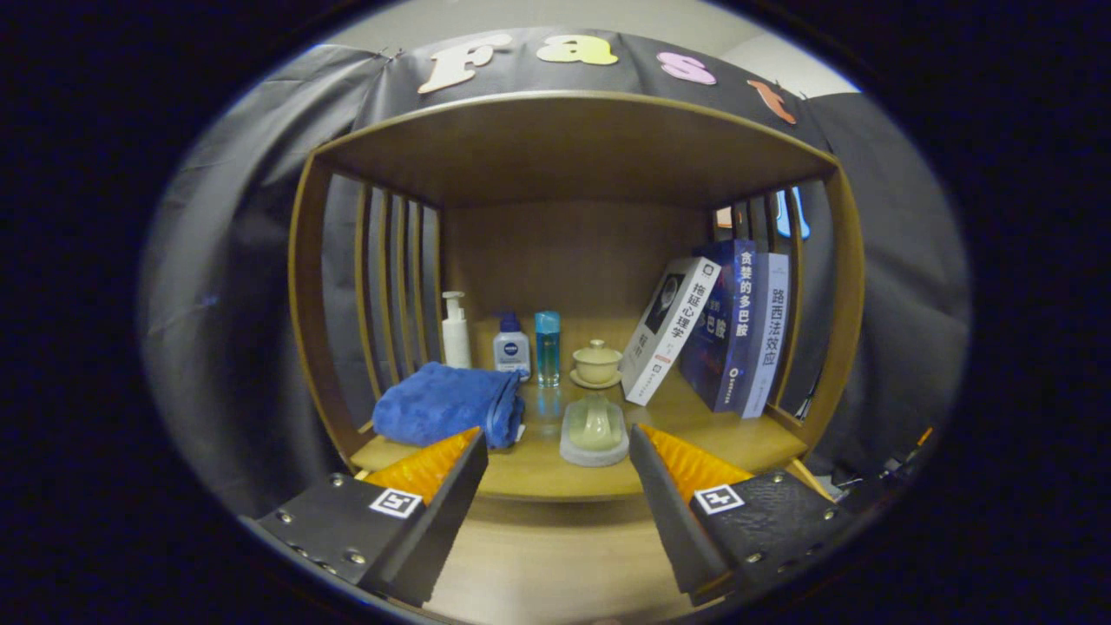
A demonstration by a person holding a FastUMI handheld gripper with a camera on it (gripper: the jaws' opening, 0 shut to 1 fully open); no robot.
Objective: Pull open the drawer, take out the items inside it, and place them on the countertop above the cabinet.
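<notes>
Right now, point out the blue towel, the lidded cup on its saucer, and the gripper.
blue towel (443,404), gripper view, top fold.
lidded cup (596,360), gripper view, cup body.
gripper (555,451), gripper view, midway between its open fingertips.

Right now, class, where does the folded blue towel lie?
In the gripper view, the blue towel lies on the shelf's left side, before the white pump bottle, just beyond the open tool.

Dim, soft overhead light; sharp centre, fisheye bending toward edges.

Three books (725,334), three bottles (511,345), two lidded cups (596,361) — one towel (444,402).
</notes>
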